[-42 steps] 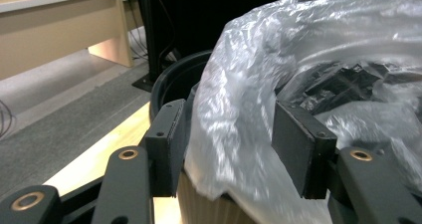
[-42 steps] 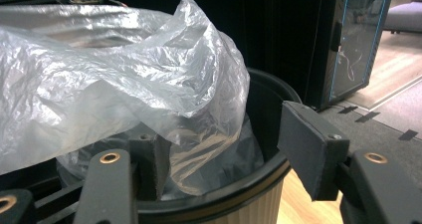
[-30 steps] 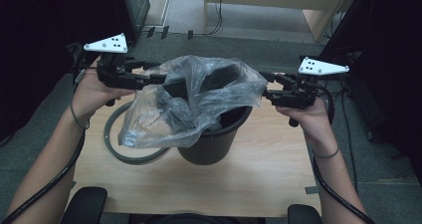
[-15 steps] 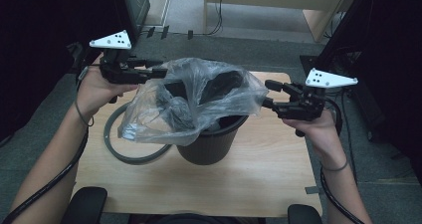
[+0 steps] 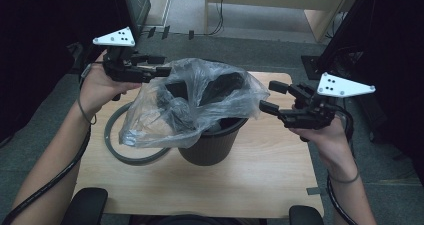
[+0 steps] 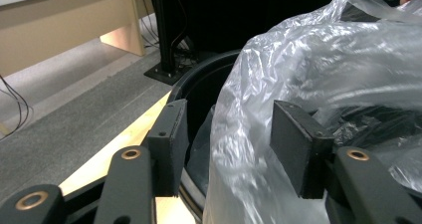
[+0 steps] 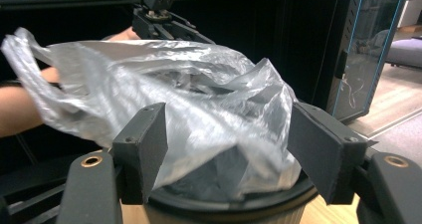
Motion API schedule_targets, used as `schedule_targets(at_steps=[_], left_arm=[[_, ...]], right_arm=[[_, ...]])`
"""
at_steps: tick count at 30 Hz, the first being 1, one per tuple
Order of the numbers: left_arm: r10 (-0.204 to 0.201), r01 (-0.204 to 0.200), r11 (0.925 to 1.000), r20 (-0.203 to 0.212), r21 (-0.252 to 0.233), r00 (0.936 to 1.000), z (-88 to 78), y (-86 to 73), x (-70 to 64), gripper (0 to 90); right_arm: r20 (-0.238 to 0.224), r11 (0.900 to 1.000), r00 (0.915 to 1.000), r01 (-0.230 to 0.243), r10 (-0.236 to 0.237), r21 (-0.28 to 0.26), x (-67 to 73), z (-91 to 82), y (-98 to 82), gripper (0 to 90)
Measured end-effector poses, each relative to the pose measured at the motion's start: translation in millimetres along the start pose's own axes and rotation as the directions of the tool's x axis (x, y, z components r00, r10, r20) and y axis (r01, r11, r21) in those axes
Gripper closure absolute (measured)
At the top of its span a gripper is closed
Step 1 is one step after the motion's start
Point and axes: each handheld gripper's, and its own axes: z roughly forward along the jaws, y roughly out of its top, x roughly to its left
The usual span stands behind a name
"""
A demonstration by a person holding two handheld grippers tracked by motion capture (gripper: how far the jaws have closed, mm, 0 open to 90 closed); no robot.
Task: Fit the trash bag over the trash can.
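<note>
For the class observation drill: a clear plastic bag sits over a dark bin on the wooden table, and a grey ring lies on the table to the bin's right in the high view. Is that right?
Not quite. In the high view the ring lies to the left of the bin, partly under the draped bag. The rest holds: a clear plastic bag over a dark bin on the wooden table.

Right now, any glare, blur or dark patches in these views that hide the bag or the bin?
High view: dim, black at both sides; the clear bag carries pale sheen, and the bin under it reads dark. Left gripper view: bright glare on the bag, its far folds soft; the near jaws sharp. Right gripper view: black backdrop, the bag slightly soft, the bin rim visible below.
</note>
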Motion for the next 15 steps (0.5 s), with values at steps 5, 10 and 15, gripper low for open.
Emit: schedule_targets(at_steps=[5, 10, 15], left_arm=[[-0.003, 0.002, 0.9995, 0.009, 0.032, 1.0000, 10.6, 1.2, 2.1, 47.5], [-0.023, 0.021, 0.9976, 0.019, 0.065, 0.9996, 17.8, 1.8, 6.5, 61.0], [-0.029, 0.028, 0.9974, 0.021, 0.067, 0.9993, 18.6, 4.5, 5.8, 75.3]], right_arm=[[0.006, 0.999, 0.9999, -0.015, 0.014, 0.038, -14.4, 23.6, -3.3, 32.4], [0.038, 0.998, 0.9985, -0.041, 0.039, 0.054, -29.4, 39.5, -7.3, 41.2], [0.059, 0.996, 0.9958, -0.073, 0.070, 0.055, -35.3, 42.5, -2.6, 74.0]])
